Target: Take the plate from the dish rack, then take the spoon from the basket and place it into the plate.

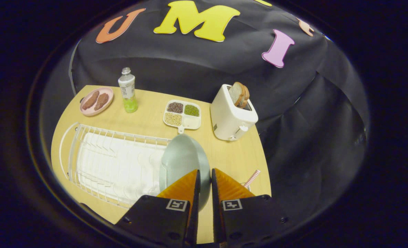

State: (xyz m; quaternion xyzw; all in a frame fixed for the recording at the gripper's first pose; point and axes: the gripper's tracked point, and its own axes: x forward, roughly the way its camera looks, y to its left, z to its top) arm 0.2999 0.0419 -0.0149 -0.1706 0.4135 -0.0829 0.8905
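A pale grey-green plate (182, 160) stands on edge between my fingers, its rim pinched by my gripper (204, 181), which is shut on it. The plate hangs at the right end of the white wire dish rack (114, 165), over the wooden table (231, 155). Just right of my right finger pokes out a handle with a pink checked pattern (252, 178); what it belongs to is hidden behind the finger.
Beyond the rack stand a white divided tray of beans (182, 115), a white toaster (230, 117) with bread slices in it, a bottle (128, 91) with green liquid, and a pink plate (96, 101) holding brown pieces. The table's right edge runs close by the toaster.
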